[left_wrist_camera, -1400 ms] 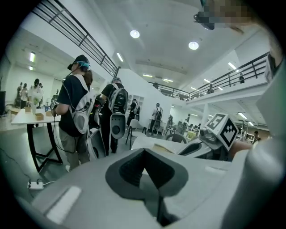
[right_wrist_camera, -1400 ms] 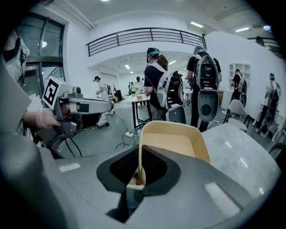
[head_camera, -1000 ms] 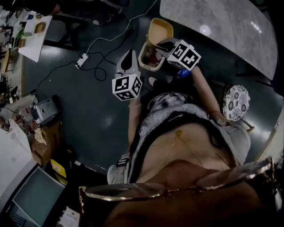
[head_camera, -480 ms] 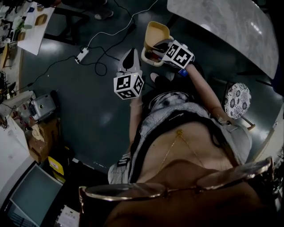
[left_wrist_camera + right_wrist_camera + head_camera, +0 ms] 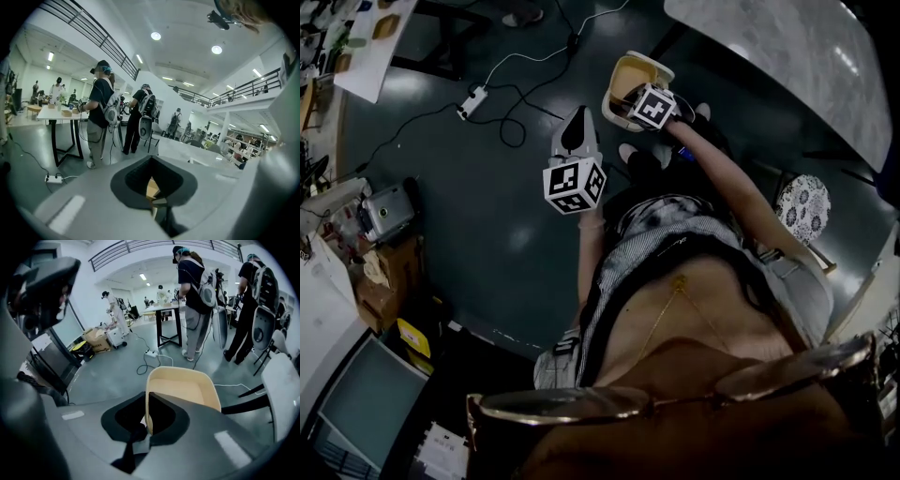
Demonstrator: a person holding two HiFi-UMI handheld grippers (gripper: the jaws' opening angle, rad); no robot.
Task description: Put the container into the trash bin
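A beige open container [image 5: 180, 387] stands tilted in the right gripper view, its near wall pinched between the jaws of my right gripper [image 5: 146, 422]. Seen from the head, that gripper [image 5: 639, 94] hangs low over the floor with the container [image 5: 639, 70] beyond its marker cube. A pale rim just left of it looks like the trash bin [image 5: 613, 101], mostly hidden. My left gripper [image 5: 576, 120] hovers to the left, pointing at the container, jaws together and holding nothing. A sliver of beige [image 5: 151, 188] shows through its narrow slit [image 5: 153, 194].
A white power strip [image 5: 471, 101] and cables [image 5: 514, 131] lie on the dark floor left of the bin. A marble-topped table [image 5: 787, 56] fills the upper right, with a patterned stool [image 5: 797, 208] below it. Boxes and gear [image 5: 384, 216] sit far left. Several people stand by a table [image 5: 168, 310].
My right gripper has dropped away from the head toward the bin, carrying the container with it. The left gripper has shifted slightly the same way.
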